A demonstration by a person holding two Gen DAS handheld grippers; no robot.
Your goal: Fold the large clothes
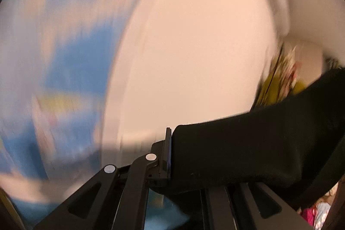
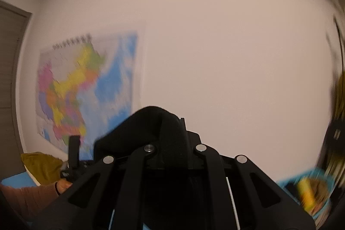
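- Your left gripper [image 1: 170, 156] is clamped tight on an edge of the black garment [image 1: 237, 148], which stretches away to the right of that view and up out of sight.
- Your right gripper [image 2: 172, 139] is closed on another part of the same black cloth, a fold of it humped over the fingertips.
- Both grippers point roughly level at the pale wall [image 2: 215, 46], so the garment looks lifted and hanging between your hands; the step is likely spreading it in the air before laying it down.
- Hold both corners at an even height and pull gently apart, so the cloth hangs flat without twists before you lower it.
- Keep the grips firm; thick fabric may slip if you shake hard.
- Around you: a coloured wall map [image 2: 86, 87], a mustard cushion [image 2: 43, 165], a door [image 2: 10, 79] on the left, and blurred yellowish things [image 1: 278, 83] to the right.
- Where the garment will be laid is not in view, so check it before lowering.
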